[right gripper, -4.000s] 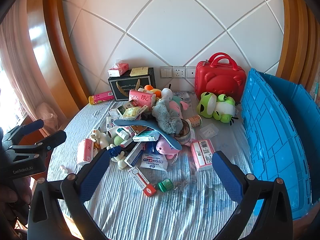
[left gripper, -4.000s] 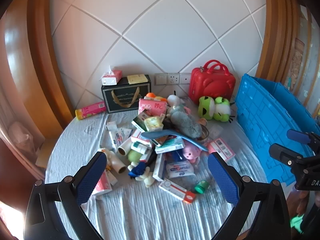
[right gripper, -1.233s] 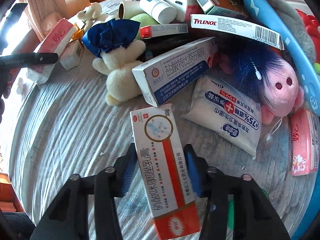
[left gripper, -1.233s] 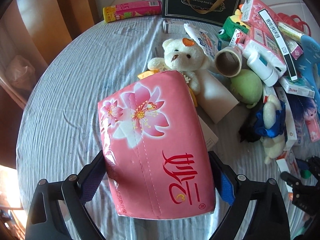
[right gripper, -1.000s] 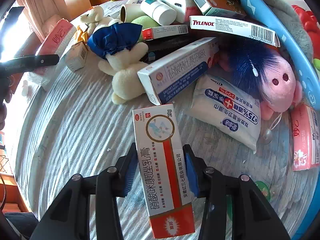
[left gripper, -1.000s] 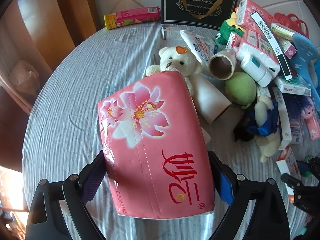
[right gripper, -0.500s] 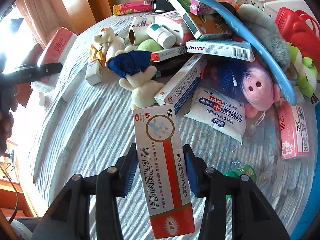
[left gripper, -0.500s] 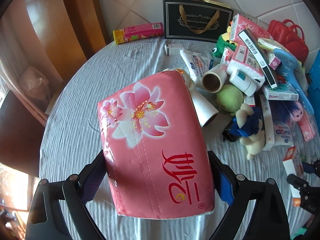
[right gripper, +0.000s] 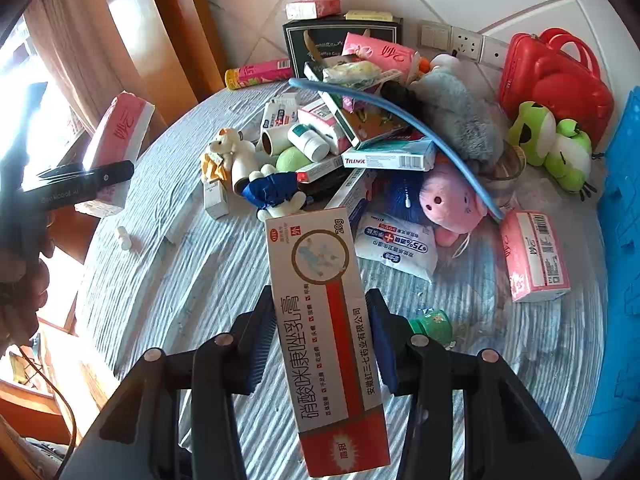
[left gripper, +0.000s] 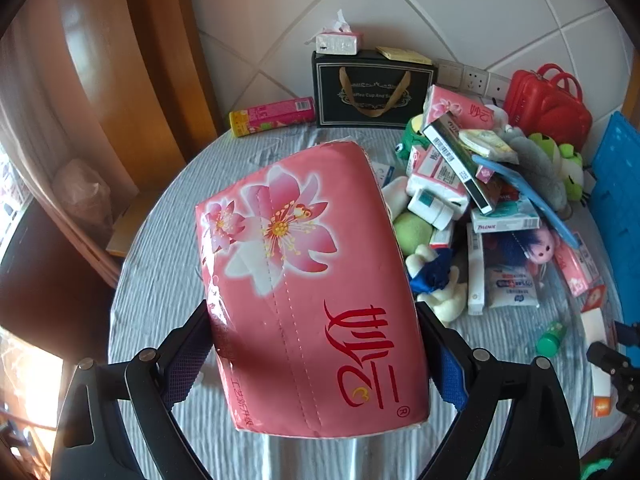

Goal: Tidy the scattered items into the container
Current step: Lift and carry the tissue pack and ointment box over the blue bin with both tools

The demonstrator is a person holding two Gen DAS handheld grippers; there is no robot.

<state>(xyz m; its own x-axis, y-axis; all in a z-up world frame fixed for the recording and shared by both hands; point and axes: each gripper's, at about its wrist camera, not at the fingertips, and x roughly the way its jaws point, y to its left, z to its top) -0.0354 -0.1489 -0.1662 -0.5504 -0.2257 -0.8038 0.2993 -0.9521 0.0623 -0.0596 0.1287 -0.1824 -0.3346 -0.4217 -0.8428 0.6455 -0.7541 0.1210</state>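
Observation:
My left gripper [left gripper: 314, 344] is shut on a pink tissue pack [left gripper: 308, 280] with a flower print, held above the table's left side; it also shows in the right wrist view [right gripper: 120, 140]. My right gripper [right gripper: 322, 336] is shut on a white and red ointment box [right gripper: 324, 328], held above the table's front. The blue crate [right gripper: 620, 240] stands at the right edge. A heap of boxes, bottles and plush toys [right gripper: 380, 152] lies on the round table with the striped cloth [right gripper: 180, 280].
A red toy suitcase [right gripper: 556, 76], a green frog plush [right gripper: 556, 148] and a black gift bag [left gripper: 374, 92] stand at the back. A pink tube can [left gripper: 272, 116] lies back left. A small green bottle [right gripper: 434, 326] lies by my right gripper.
Both grippers have risen and pulled back from the table with their items still held. More of the heap and the back wall shows now.

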